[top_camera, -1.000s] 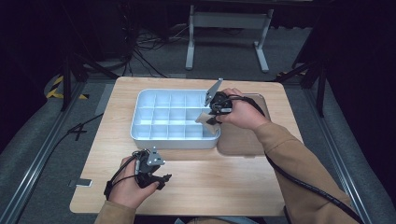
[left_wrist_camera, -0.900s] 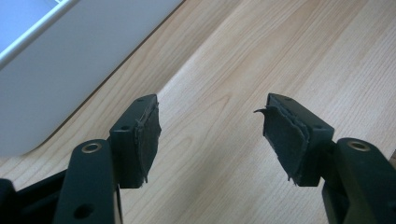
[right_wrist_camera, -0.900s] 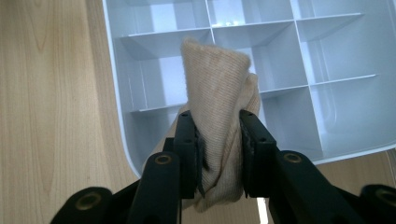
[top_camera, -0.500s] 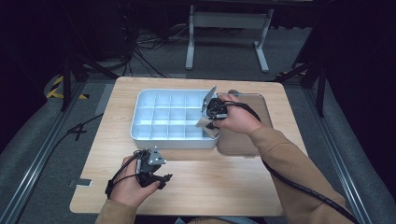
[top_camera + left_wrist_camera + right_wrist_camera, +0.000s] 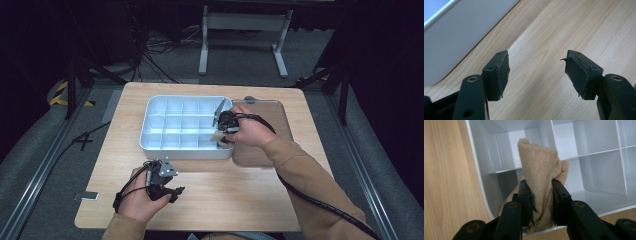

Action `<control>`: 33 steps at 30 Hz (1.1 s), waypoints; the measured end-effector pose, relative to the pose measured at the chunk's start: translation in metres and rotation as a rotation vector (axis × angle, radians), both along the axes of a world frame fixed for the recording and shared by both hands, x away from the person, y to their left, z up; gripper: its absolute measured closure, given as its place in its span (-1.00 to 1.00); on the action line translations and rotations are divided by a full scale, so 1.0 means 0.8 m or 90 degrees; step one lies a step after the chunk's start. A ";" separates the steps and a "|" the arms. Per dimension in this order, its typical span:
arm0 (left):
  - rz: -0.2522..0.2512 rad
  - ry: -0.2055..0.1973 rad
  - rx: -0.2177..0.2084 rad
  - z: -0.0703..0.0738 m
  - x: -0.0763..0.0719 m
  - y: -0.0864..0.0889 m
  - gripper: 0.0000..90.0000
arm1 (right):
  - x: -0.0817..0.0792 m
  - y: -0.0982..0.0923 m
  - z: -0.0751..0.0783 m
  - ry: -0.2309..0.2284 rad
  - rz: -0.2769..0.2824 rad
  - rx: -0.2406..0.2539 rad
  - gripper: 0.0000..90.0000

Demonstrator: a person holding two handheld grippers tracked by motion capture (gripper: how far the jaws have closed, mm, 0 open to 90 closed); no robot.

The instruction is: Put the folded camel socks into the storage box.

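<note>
A white tray [image 5: 150,142] of several square compartments lies on the wooden table. My right gripper [image 5: 220,138] hangs over the tray's near right corner, shut on a folded beige knitted cloth [image 5: 541,167]. Its jaws have just been closing a little further on the cloth [image 5: 218,135]. In the right gripper view the pads [image 5: 527,200] squeeze the cloth's middle, and its upper end stands above a corner compartment of the tray [image 5: 477,157]. My left gripper [image 5: 172,192] rests on the table in front of the tray. It is open [image 5: 537,57] with bare wood between the pads, and the tray wall [image 5: 454,37] is beside it.
A dark flat lid [image 5: 272,120] lies on the table against the tray's right side, under the right hand. Bare table [image 5: 235,200] stretches in front of the tray. A small label [image 5: 90,196] sits at the front left edge. A metal stand [image 5: 245,22] is beyond the table.
The right hand has sunk and come nearer, carrying the cloth down to the tray's near right corner. The left gripper has stayed in place.
</note>
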State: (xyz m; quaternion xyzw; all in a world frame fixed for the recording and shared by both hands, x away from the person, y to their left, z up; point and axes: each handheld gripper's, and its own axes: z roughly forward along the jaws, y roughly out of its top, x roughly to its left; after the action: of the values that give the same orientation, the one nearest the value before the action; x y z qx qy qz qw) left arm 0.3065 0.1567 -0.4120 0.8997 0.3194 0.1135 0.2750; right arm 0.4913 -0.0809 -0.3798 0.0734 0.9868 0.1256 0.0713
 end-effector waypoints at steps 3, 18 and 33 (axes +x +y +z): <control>-0.001 -0.001 0.002 0.000 0.000 0.000 -0.19 | -0.001 0.002 -0.004 0.001 0.000 -0.015 0.64; -0.001 0.000 0.001 0.000 0.000 0.000 -0.20 | 0.004 0.010 -0.030 0.031 -0.024 -0.051 0.63; -0.009 0.007 0.005 -0.003 0.001 -0.002 -0.20 | 0.013 0.018 -0.049 0.058 -0.066 -0.074 0.62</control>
State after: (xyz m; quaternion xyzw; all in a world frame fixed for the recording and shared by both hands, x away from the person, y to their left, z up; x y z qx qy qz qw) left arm 0.3075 0.1551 -0.4141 0.9036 0.3139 0.1082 0.2706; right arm 0.5016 -0.0666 -0.4189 0.1256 0.9895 0.0611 0.0366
